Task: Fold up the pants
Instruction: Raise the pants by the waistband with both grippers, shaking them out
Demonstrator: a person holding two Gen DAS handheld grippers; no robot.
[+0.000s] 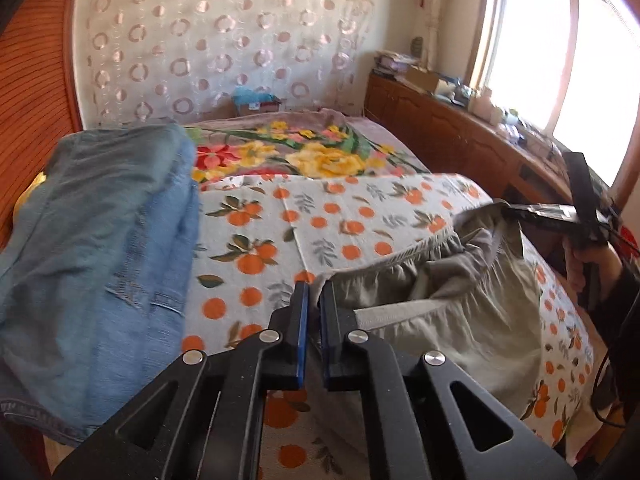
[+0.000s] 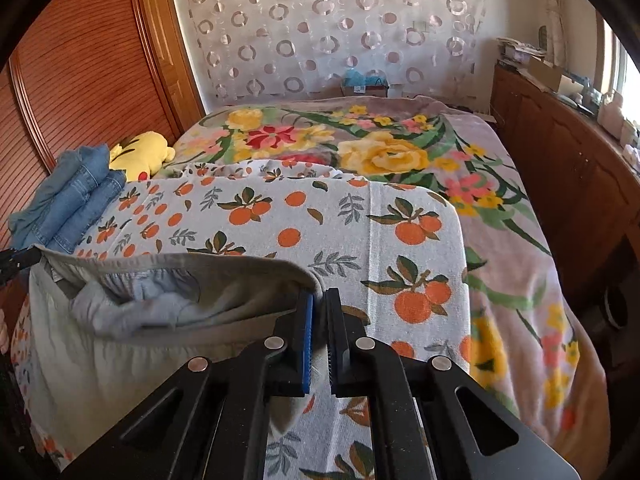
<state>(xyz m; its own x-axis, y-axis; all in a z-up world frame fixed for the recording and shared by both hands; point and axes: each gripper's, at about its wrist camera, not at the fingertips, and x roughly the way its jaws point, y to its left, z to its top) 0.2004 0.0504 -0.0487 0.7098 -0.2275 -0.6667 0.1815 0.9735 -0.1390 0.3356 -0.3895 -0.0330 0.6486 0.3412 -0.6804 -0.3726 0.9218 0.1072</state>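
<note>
Orange-printed cloth (image 1: 280, 232) covers the bed, and from my left wrist I see my left tongs (image 1: 314, 292) clamped on one end of the grey-green pants (image 1: 452, 304) waistband, folded jeans (image 1: 100, 220) lying just to their left. From my right wrist, my right tongs (image 2: 319, 300) are clamped on the waistband's other end, the pants hanging open between both tongs over the cloth.
</note>
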